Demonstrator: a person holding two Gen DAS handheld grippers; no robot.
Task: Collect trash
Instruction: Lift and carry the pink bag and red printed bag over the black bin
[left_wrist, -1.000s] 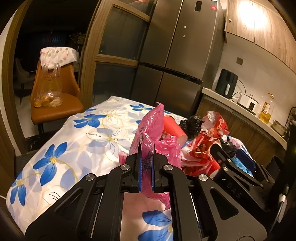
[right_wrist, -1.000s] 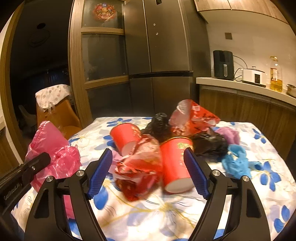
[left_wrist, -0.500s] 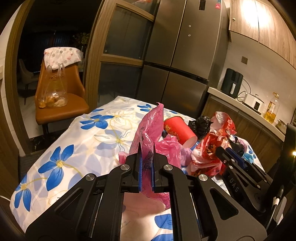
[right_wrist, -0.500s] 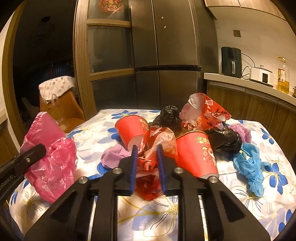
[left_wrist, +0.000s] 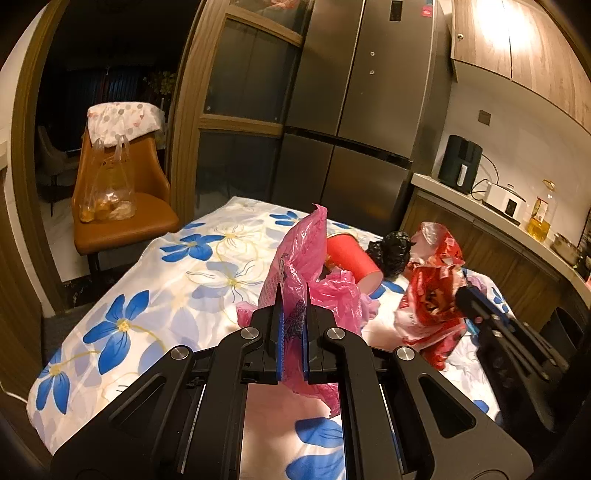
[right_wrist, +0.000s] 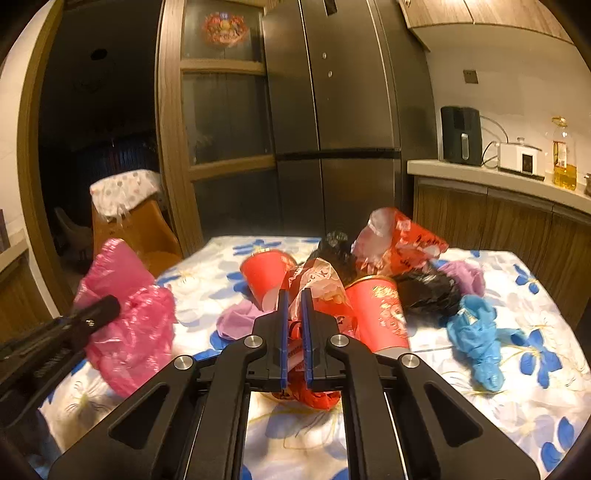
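My left gripper (left_wrist: 291, 314) is shut on a pink plastic bag (left_wrist: 299, 254) and holds it up over the flowered tablecloth (left_wrist: 155, 280); the bag also shows in the right wrist view (right_wrist: 129, 306). My right gripper (right_wrist: 294, 314) is shut on a crumpled red-and-white plastic wrapper (right_wrist: 317, 284), which also shows in the left wrist view (left_wrist: 432, 295). Around it lie two red paper cups (right_wrist: 384, 317) (right_wrist: 264, 271), black bags (right_wrist: 424, 291), a red bag (right_wrist: 402, 240), a blue bag (right_wrist: 476, 332) and purple scraps (right_wrist: 236, 319).
An orange chair (left_wrist: 122, 206) with a clear bag of food stands left of the table. A steel fridge (left_wrist: 354, 122) is behind. A counter (right_wrist: 498, 177) with a kettle, cooker and oil bottle runs along the right.
My right gripper closed from wide open onto the red-and-white wrapper and lifted it slightly. The left gripper kept its hold on the pink bag and rose a little.
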